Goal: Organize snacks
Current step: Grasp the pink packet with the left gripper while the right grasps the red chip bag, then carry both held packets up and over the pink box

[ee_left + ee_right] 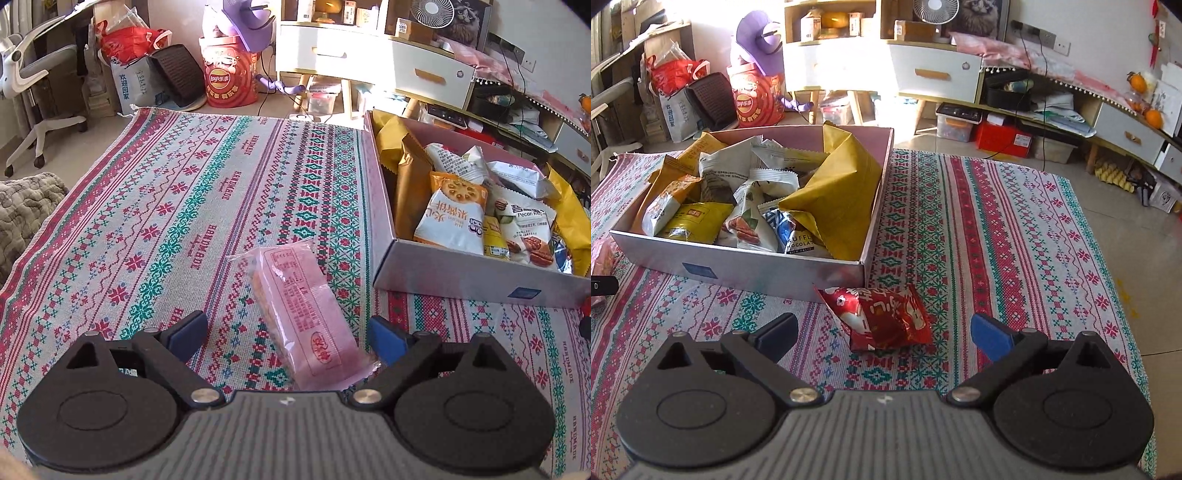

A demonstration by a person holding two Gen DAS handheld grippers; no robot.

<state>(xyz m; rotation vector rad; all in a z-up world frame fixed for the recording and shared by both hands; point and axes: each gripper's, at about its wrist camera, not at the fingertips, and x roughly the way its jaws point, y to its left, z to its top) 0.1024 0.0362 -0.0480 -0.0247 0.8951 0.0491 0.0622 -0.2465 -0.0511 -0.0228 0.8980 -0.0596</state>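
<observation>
A long pink snack pack lies on the patterned cloth, its near end between the wide-apart blue fingers of my left gripper, which is open; the right pad sits close to the wrapper's edge without pressing it. A crumpled red foil snack bag lies just in front of the silver box's near right corner, between the spread fingers of my right gripper, also open and not touching it. The silver cardboard box holds several snack packets, among them orange, yellow and white ones.
The woven red-and-green cloth covers the work surface. Beyond it stand a white drawer cabinet, a red Lay's bucket, bags, an office chair and cluttered low shelves.
</observation>
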